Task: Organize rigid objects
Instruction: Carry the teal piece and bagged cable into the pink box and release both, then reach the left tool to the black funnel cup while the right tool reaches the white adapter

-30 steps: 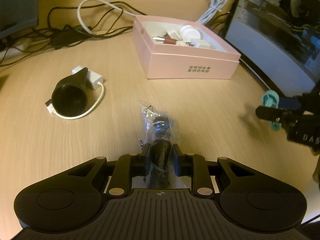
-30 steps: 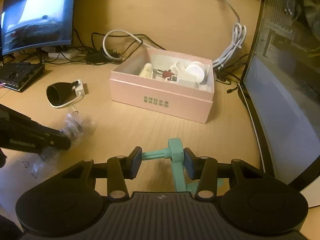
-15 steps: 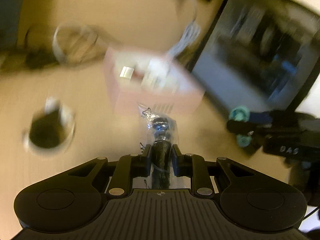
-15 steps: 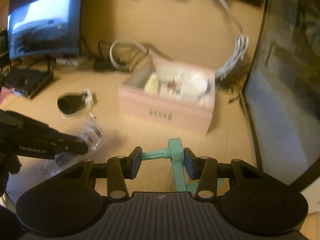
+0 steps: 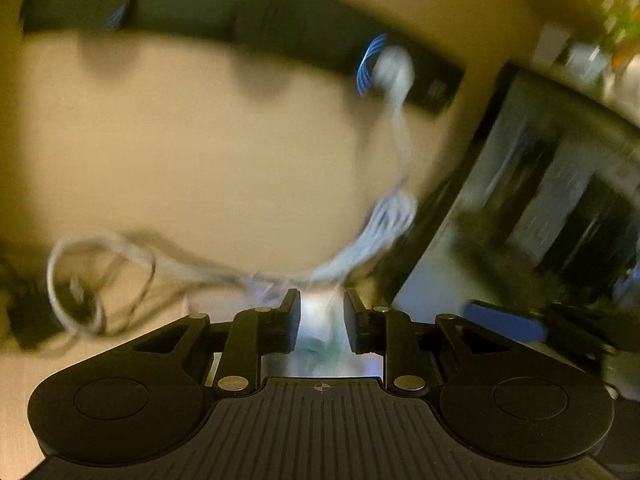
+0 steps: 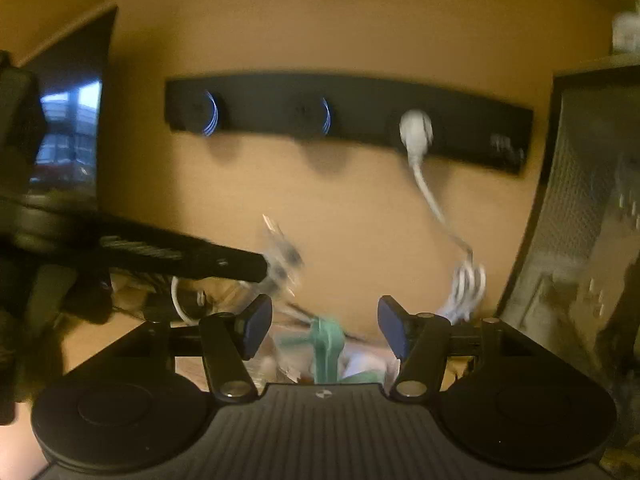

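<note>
Item 1, left: left gripper (image 5: 320, 300), raised, aimed toward the far wall. Fingers part way apart, just been opening. Clear bag (image 6: 280, 258) at its tip; blur hid whether it was clamped.

Item 2, right: right gripper (image 6: 324, 312), alongside, similarly raised. Fingers wide apart, just been opening. Green plastic part (image 6: 328, 346) low between them, untouched, probably let go for dropping into storage below.

Item 3, far right: white cable (image 6: 466, 280).
</note>
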A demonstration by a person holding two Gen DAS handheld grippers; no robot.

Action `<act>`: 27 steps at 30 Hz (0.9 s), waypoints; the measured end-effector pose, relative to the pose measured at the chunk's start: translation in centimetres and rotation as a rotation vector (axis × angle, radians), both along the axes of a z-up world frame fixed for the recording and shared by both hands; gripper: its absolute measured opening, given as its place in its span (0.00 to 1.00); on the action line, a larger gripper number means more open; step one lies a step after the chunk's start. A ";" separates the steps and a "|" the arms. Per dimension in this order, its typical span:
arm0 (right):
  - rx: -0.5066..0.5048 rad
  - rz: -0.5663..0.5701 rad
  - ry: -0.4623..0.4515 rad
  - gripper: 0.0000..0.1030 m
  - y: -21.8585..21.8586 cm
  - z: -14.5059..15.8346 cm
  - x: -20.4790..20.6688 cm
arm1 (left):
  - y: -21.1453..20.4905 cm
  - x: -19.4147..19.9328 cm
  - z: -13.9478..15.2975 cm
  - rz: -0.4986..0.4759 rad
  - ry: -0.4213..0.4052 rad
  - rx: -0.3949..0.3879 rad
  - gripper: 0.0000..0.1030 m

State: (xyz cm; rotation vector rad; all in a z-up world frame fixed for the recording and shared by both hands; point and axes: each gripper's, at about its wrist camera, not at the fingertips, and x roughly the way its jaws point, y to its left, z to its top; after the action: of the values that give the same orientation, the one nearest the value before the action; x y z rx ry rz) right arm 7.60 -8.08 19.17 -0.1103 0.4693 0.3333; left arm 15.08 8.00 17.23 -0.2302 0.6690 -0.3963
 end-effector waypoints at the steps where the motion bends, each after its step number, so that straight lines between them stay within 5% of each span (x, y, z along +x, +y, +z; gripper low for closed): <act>1: -0.009 0.012 0.024 0.59 0.1 -1.1 -0.4 | -0.1 -0.2 -1.1 0.004 0.023 0.005 0.25; 8: -0.110 0.126 0.165 0.59 2.3 -7.7 -3.3 | 5.0 -6.1 -7.0 0.122 0.135 0.013 0.25; 20: -0.136 0.323 0.252 0.59 10.4 -11.6 -4.7 | 18.1 -19.3 -8.3 0.637 0.138 -0.069 0.25; 27: -0.163 0.425 0.240 0.59 16.7 -12.7 -4.0 | 20.6 -23.8 -9.3 0.699 0.205 -0.104 0.25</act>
State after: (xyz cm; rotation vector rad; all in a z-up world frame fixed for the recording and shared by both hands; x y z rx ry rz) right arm 3.59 8.59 6.51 -0.3335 0.7116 0.7302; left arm -8.76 28.62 7.93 -0.5858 0.7230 0.2680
